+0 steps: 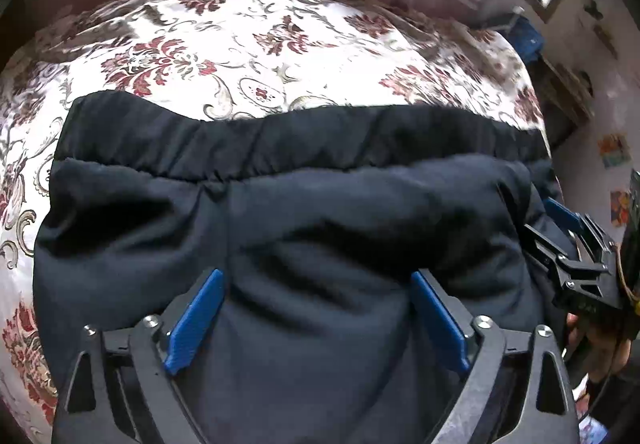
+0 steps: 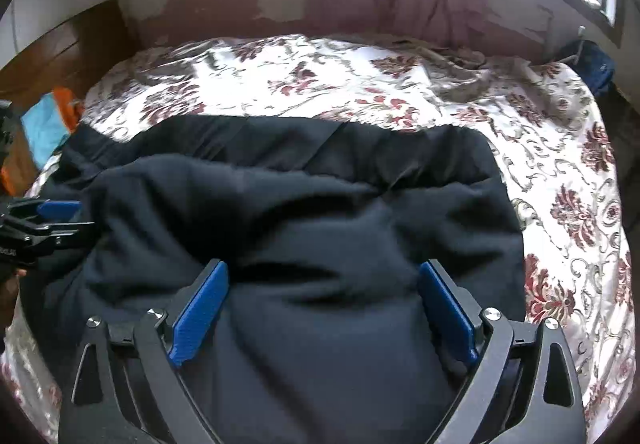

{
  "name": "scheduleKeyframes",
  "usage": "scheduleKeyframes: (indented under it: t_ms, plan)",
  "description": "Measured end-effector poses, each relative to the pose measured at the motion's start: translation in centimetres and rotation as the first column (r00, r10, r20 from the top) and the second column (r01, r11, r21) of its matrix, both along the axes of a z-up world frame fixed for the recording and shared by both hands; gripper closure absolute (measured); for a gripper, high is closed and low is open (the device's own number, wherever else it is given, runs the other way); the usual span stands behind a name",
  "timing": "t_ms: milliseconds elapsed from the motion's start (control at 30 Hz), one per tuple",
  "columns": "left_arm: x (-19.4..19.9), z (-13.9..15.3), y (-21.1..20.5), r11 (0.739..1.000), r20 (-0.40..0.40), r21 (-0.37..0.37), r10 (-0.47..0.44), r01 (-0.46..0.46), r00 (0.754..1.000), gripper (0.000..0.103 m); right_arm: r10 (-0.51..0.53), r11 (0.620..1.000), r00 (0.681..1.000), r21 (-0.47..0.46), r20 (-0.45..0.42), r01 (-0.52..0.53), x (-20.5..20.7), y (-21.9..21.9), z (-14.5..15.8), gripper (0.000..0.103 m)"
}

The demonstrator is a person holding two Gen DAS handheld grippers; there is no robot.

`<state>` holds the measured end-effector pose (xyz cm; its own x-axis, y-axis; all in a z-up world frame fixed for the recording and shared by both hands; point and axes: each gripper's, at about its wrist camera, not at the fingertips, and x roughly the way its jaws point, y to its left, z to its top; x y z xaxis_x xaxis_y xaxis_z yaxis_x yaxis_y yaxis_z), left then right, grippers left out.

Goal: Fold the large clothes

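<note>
Item: dark garment [image 1: 304, 204], elastic waistband [image 1: 256, 144] at the far edge, lying rumpled on a bed with a floral bedspread [image 1: 248, 52]. Step, as judged: a fold laid over and being set down or smoothed; next move likely calls for flattening the bunched upper layer and squaring its edges. Left gripper [image 1: 318, 320]: low over the cloth, fingers wide apart, gripping nothing. Right gripper [image 2: 322, 310]: alongside, same pose, fingers equally spread, empty.

Dark navy garment [image 1: 320, 212], folded, rumpled, on bed
</note>
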<state>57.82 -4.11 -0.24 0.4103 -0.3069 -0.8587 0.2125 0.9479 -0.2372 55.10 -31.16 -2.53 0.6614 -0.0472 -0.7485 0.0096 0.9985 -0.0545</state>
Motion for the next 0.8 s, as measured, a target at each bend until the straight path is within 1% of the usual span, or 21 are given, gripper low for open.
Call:
scheduleKeyframes:
  t_ms: [67, 133, 233, 333, 533, 800]
  plan:
    - [0.6, -0.4, 0.1, 1.0, 0.014, -0.005, 0.023, -0.023, 1.0, 0.003, -0.027, 1.0, 1.0, -0.011, -0.001, 0.027, 0.7, -0.2, -0.2, 0.009]
    - [1.0, -0.8, 0.1, 0.999, 0.03, -0.004, 0.039, -0.039, 0.999, 0.0, -0.046, 0.999, 0.999, 0.002, -0.008, 0.046, 1.3, -0.6, -0.6, 0.008]
    - [1.3, -1.4, 0.0, 0.999, 0.043, -0.001, 0.049, -0.049, 0.998, 0.0, -0.065, 0.997, 0.997, 0.044, -0.036, 0.066, 2.1, -1.4, -1.7, 0.004]
    - [1.5, -1.9, -0.2, 0.999, 0.063, 0.011, 0.047, -0.048, 0.997, 0.0, -0.061, 0.995, 0.997, 0.075, -0.045, 0.065, 2.4, -1.8, -2.6, 0.002]
    - [2.5, -3.0, -0.3, 0.999, 0.043, -0.002, 0.052, -0.052, 0.998, 0.0, -0.053, 0.989, 0.995, 0.133, -0.088, 0.064, 3.4, -2.3, -4.2, 0.001]
    - [2.7, -3.6, -0.6, 0.999, 0.052, -0.003, 0.051, -0.051, 0.997, 0.0, -0.055, 0.989, 0.994, 0.131, -0.095, 0.067, 3.8, -2.1, -5.0, 0.001]
